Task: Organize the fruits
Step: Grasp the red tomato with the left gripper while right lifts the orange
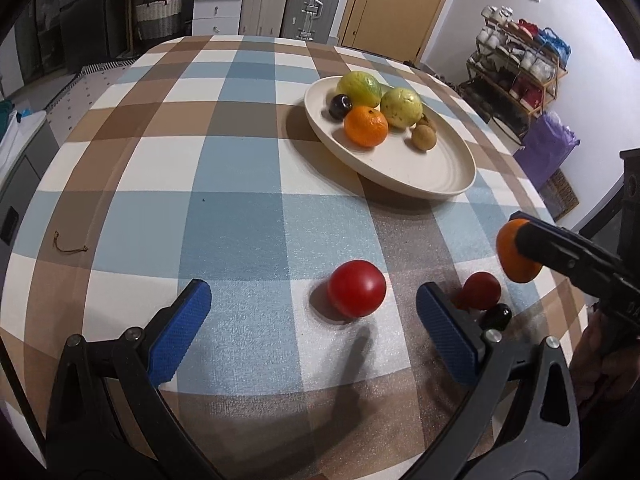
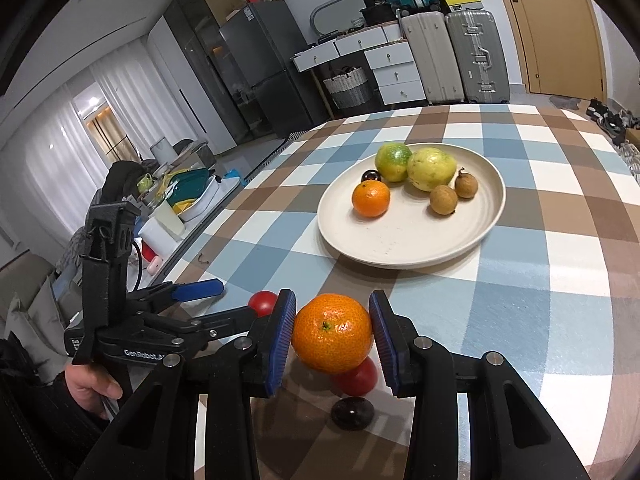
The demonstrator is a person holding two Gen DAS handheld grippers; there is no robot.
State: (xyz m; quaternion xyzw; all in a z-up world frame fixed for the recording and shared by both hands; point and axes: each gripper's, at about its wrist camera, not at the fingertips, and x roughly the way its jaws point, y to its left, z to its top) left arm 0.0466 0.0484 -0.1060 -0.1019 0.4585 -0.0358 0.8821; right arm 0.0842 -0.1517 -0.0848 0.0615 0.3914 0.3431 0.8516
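The right tool [image 2: 333, 336] is clamped on a mandarin [image 2: 332, 333], lifted clear of the tabletop [image 2: 540, 320], presumably bound for the plate [image 2: 404, 248] beyond. The left tool [image 1: 312, 320] gapes empty around a tomato [image 1: 356, 294].

In the left wrist view, the right gripper [image 1: 516, 240] covers part of its mandarin [image 1: 510, 254]; the left gripper's blue pad [image 1: 444, 330] hides part of the small red fruit [image 1: 482, 289] and dark fruit [image 1: 496, 316]; both views crop the checked table [image 2: 560, 320].
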